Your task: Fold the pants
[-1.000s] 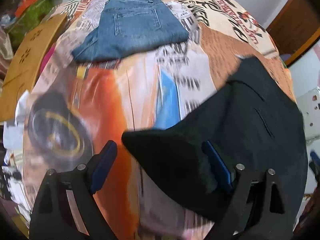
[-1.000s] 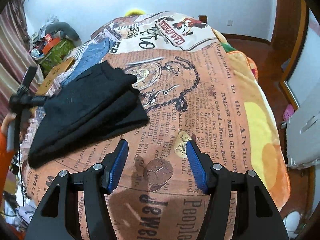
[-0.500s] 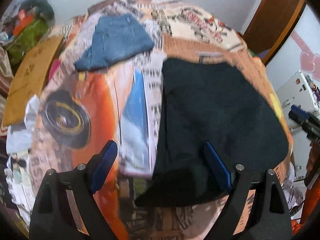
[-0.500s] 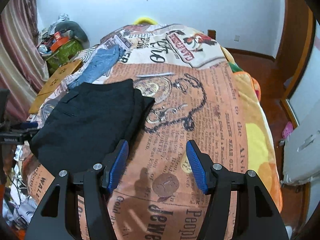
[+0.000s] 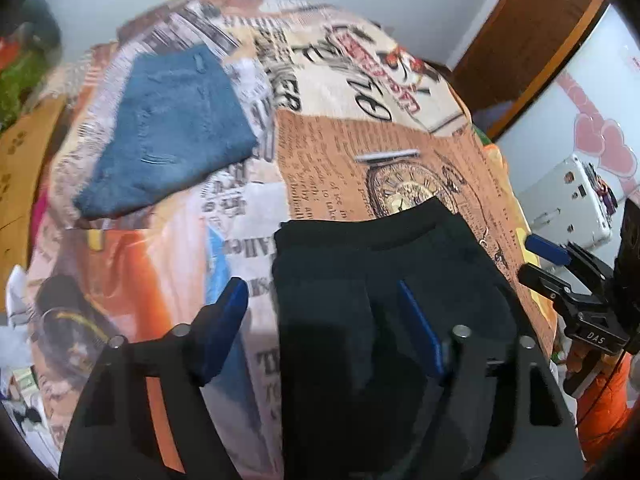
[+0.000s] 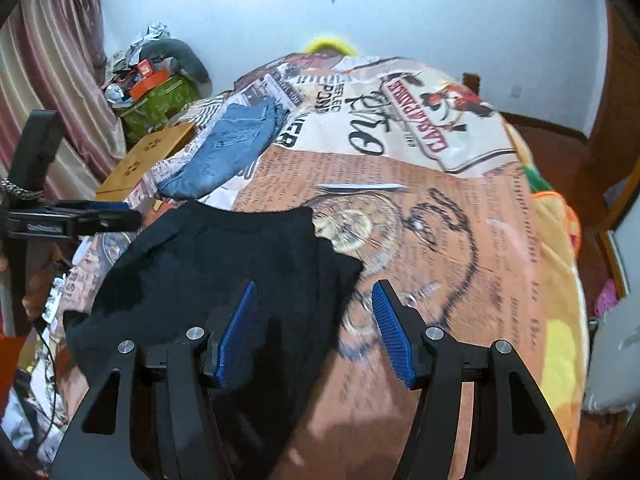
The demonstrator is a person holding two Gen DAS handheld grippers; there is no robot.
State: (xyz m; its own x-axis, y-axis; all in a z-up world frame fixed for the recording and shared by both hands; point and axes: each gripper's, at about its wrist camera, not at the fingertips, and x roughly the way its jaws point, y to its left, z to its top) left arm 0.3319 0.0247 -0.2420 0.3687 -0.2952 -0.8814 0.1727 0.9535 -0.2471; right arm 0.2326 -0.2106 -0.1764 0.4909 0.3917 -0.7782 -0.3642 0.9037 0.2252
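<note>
Black pants (image 5: 384, 304) (image 6: 224, 264) lie folded flat on the printed blanket (image 5: 344, 152) (image 6: 460, 240). My left gripper (image 5: 320, 320) hovers above their left edge. Its jaws are closing, the cloth lies below them, and the pads do not press it. My right gripper (image 6: 314, 320) stands open above the pants' right edge, holding nothing. Each gripper shows in the other's view: the right gripper (image 5: 548, 256) beside the pants' right side, the left gripper (image 6: 100, 216) at their far left corner. Folded blue jeans (image 5: 168, 132) (image 6: 236, 148) rest farther back on the left.
A cardboard sheet (image 6: 148, 160) and a pile of clutter (image 6: 152, 80) stand left of the bed. A white appliance (image 5: 568, 200) and a wooden door (image 5: 532, 40) are on the right. An orange sleeve (image 5: 608, 400) shows at the lower right.
The black pants, raised against the left gripper a second ago, now lie flat. The left gripper has drawn back and up, its jaws narrower. The right gripper has shifted left over the pants' edge.
</note>
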